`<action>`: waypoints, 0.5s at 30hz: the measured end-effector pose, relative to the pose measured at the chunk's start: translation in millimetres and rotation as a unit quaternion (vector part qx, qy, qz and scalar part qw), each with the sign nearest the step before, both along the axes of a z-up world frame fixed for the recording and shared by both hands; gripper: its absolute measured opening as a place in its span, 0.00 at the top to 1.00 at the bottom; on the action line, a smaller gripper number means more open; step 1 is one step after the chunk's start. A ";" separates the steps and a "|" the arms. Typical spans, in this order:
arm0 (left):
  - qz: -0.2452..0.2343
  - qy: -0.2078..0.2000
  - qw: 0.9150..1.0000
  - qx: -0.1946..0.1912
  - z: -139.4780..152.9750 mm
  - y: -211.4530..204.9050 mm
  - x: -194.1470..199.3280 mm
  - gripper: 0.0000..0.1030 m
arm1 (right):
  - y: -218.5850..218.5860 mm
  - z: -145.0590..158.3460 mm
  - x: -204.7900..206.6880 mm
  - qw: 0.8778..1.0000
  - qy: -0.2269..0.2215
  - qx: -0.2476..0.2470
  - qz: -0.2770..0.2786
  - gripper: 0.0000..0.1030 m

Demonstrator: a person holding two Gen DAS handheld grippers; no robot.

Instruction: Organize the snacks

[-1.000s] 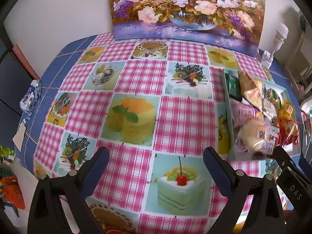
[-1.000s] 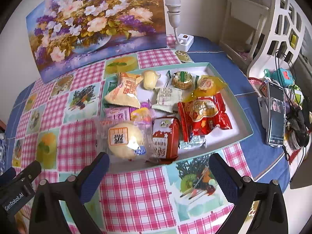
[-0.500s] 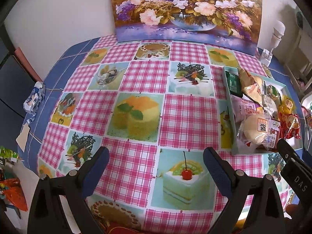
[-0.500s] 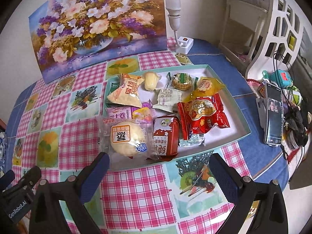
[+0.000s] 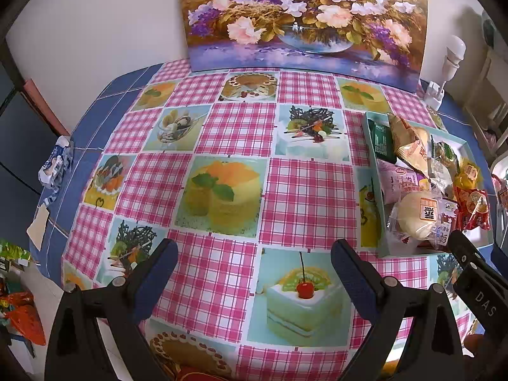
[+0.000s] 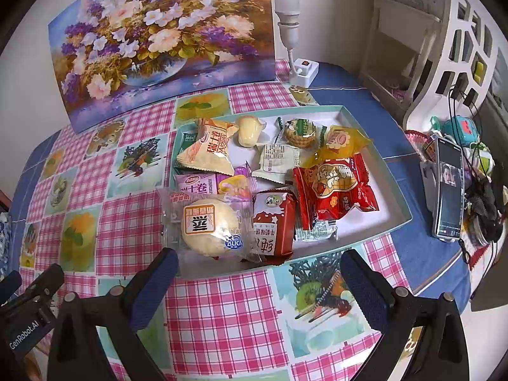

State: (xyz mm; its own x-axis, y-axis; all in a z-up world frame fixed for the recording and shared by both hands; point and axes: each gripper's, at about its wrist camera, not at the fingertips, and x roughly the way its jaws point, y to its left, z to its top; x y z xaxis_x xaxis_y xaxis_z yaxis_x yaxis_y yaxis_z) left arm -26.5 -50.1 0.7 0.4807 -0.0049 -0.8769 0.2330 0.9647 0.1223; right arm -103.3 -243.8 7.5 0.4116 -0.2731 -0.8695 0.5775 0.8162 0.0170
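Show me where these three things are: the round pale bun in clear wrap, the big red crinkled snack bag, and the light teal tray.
Round pale bun in clear wrap (image 6: 209, 227), right wrist view, on its middle.
Big red crinkled snack bag (image 6: 335, 187), right wrist view, on its printed front.
Light teal tray (image 6: 393, 219), right wrist view, on its right rim.

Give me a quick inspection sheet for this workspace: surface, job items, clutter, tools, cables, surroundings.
Surface: checked tablecloth with cake prints, bare in front of left tool.
Job's things: teal tray holding wrapped snacks; round bun pack overhangs its near-left edge.
Clutter: phone propped upright, right of tray.
Grippers: left tool open, empty; right tool open, empty, near tray's front edge.
Cables: black leads hanging beside phone.
Surroundings: flower painting against wall; bulb lamp.
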 end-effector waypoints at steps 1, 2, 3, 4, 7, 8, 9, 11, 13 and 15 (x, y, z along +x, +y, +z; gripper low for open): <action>0.000 0.000 1.000 0.000 0.3 -0.4 0.2 0.06 | 0.0 -0.2 0.4 1.000 0.001 0.000 0.001 0.00; -0.001 0.000 1.000 0.000 0.5 0.0 0.5 0.06 | -0.2 -0.3 0.8 1.000 0.001 -0.001 0.001 0.00; -0.001 -0.001 1.000 -0.001 1.1 0.1 0.5 0.06 | -0.2 -0.6 1.2 1.000 0.002 -0.001 0.002 0.00; -0.002 -0.002 1.000 -0.001 1.6 0.2 0.6 0.06 | -0.2 -0.7 1.6 1.000 0.003 -0.002 0.003 0.00; -0.002 -0.002 1.000 -0.002 2.0 -0.9 0.9 0.06 | 0.4 -0.9 2.8 1.000 0.004 -0.004 0.006 0.00; -0.002 -0.002 1.000 -0.002 1.7 -1.0 0.9 0.06 | 0.1 -1.0 2.9 1.000 0.004 -0.005 0.008 0.00; -0.002 -0.001 1.000 -0.002 2.0 -0.5 1.0 0.06 | 0.3 -1.0 3.1 1.000 0.005 -0.005 0.010 0.00; -0.001 0.000 1.000 -0.001 1.6 -0.2 1.3 0.06 | 1.4 -1.3 3.9 1.000 0.006 -0.006 0.012 0.00; -0.001 -0.001 1.000 -0.001 1.8 0.4 1.7 0.06 | 2.2 -1.3 4.7 1.000 0.007 -0.007 0.014 0.00; -0.002 -0.001 1.000 -0.001 1.6 0.3 1.8 0.06 | 3.5 -1.0 5.4 1.000 0.007 -0.009 0.016 0.00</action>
State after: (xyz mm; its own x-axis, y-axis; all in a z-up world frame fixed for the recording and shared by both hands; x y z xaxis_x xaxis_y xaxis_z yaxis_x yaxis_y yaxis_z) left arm -24.7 -49.8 2.3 0.4817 -0.0076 -0.8763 0.2364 0.9640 0.1215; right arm -97.9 -240.2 6.5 0.4079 -0.2751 -0.8706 0.5507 0.8347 -0.0057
